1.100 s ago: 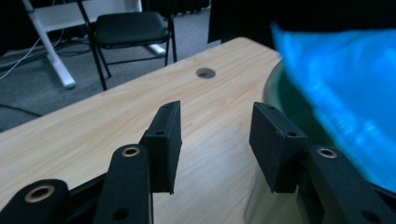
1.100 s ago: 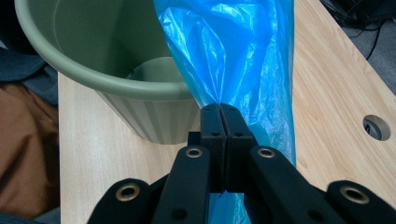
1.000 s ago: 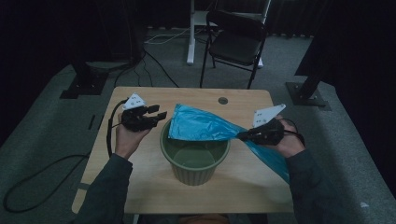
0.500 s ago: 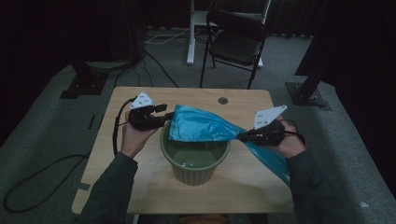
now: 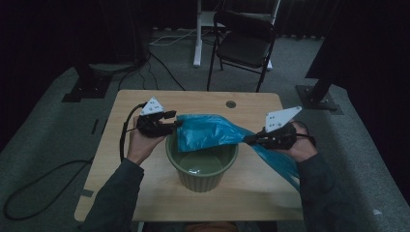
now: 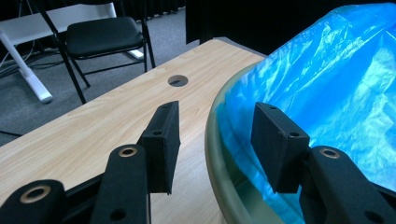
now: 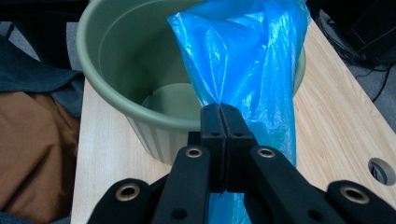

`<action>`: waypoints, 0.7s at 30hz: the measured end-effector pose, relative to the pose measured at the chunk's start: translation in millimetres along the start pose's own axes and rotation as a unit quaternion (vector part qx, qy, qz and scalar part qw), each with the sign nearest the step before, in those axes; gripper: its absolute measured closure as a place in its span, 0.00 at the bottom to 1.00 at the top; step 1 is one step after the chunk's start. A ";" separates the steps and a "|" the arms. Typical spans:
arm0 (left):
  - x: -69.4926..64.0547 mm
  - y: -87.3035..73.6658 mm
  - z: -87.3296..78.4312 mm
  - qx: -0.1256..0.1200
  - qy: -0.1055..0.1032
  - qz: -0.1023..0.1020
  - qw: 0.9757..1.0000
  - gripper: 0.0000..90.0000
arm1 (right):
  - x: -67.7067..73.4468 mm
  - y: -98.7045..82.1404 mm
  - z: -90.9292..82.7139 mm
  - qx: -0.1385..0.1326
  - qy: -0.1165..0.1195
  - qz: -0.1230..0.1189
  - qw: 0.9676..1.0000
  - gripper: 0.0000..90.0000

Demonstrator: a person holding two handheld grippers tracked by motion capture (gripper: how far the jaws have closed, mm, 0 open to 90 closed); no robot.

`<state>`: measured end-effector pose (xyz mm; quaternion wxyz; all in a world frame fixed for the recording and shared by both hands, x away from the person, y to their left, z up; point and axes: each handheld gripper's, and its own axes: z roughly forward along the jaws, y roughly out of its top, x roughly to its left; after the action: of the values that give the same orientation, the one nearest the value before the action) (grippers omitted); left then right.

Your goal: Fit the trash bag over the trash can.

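Bag stretched crosswise over bin, right gripper pinching.

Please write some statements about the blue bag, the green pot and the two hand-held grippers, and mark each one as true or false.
1. The right hand-held gripper is shut on the blue plastic bag. True.
2. The left hand-held gripper is clamped on the bag. False: its jaws stand open, one on each side of the rim of the green pot, and the pads do not press on anything.
3. The pot stands on the wooden table. True.
4. The whole bag lies inside the pot. False: it is draped over the rim, and part hangs past the table's edge near the person's right hand.
5. A folding chair stands beyond the table. True.
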<state>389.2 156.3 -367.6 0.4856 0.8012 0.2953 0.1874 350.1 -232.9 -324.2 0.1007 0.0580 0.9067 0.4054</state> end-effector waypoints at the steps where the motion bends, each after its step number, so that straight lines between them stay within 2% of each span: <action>1: -0.6 0.0 0.4 0.000 0.000 0.002 1.000 0.58 | 0.2 1.1 0.8 0.002 0.001 0.000 1.000 0.99; 4: -2.8 0.9 0.6 -0.004 -0.010 0.002 1.000 0.59 | 0.4 4.6 5.0 0.002 0.005 -0.005 1.000 0.99; 9: -7.8 2.3 1.3 -0.003 -0.015 0.013 1.000 0.59 | 0.5 11.4 13.0 -0.002 0.009 -0.009 1.000 0.99; 21: -13.5 3.4 2.0 -0.002 -0.028 0.025 0.999 0.60 | -2.5 22.4 35.2 0.001 0.026 -0.012 1.000 0.99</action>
<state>381.1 145.0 -365.6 0.4903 0.8122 0.2615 0.1774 361.1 -193.0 -330.1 0.0818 0.0361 0.9102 0.4043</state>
